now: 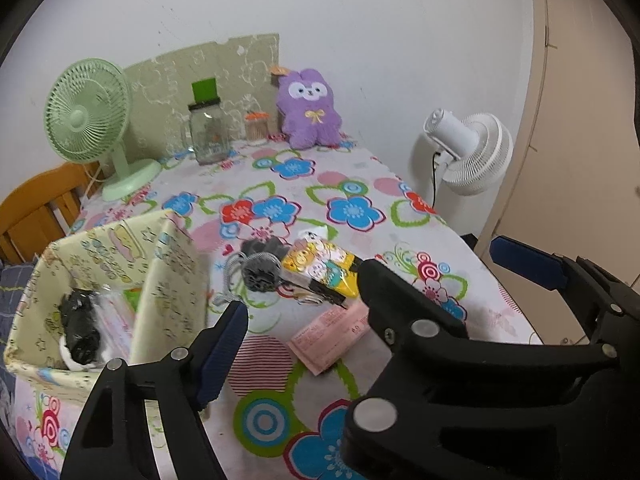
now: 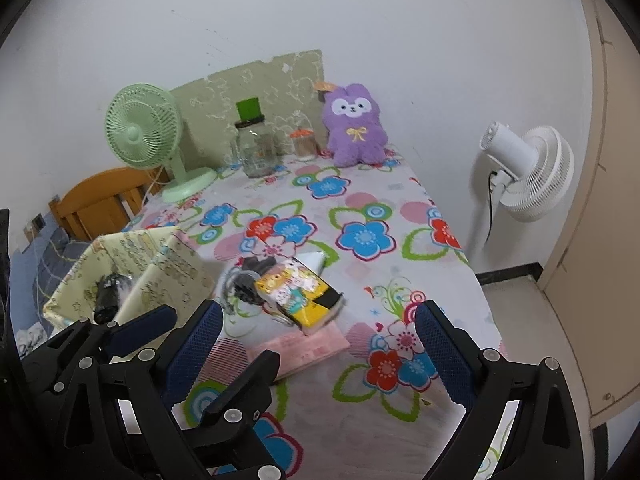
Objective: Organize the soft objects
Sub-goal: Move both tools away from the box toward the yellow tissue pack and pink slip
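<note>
Both grippers released, empty | left gripper [image 1: 372, 292] over yellow pack [image 1: 320, 270] | right gripper [image 2: 320, 328] | basket [image 1: 172, 280] left, bare cloth right

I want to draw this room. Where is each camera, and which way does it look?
Left wrist: rides on the left tool, looking down across the flowered table at the yellow pack; its own open blue-padded fingers show, with the right tool's finger between them.
Right wrist: rides on the right tool, facing the same way; its open fingers and the left tool show.
Both see the fabric box, purple plush and green fan.
</note>
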Tool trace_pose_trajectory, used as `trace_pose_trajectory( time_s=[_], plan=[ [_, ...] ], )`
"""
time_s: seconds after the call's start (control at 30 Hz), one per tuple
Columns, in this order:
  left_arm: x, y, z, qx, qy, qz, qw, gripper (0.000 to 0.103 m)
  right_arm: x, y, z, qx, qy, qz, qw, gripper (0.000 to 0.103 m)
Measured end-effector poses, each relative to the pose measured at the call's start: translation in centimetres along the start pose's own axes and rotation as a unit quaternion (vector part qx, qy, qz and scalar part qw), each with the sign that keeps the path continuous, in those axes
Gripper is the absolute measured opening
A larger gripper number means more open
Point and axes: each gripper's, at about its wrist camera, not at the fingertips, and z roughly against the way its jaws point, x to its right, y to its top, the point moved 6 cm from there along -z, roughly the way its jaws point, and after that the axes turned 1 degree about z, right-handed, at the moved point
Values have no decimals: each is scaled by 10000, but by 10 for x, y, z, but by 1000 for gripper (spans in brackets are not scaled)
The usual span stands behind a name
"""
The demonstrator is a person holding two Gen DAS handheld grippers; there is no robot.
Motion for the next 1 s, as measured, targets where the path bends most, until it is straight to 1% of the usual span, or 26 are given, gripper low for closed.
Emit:
trace_pose_trajectory(
  time_s=[0.27,0.53,0.63,0.73,0.83,0.9,1.0],
  plan=[
    [3,-7,-23,-271,-94,-22,9996,77,16,-10,-20,-226,-23,-260,9994,98],
    [-1,-14,-47,-537,-89,43,9985,77,18,-13,-45,-357,33,-206,9991,98],
    [-2,-14,-54,-628,-85,38,9980,77,14,-11,-56,-375,156,0,9992,98],
    [-2,-15,-60,-698,-52,-66,9975,77,7,-12,-69,-465,214,453,9977,98],
    [-2,-16,-66,-820,-112,-57,9966,77,4,-11,-76,-504,343,624,9962,98],
    [-3,-15,-69,-825,-120,-57,9965,77,2,-9,-81,-498,435,717,9952,93],
    [-4,-16,-75,-931,-147,-64,9955,77,-1,-7,-90,-546,523,859,9934,91]
  ],
)
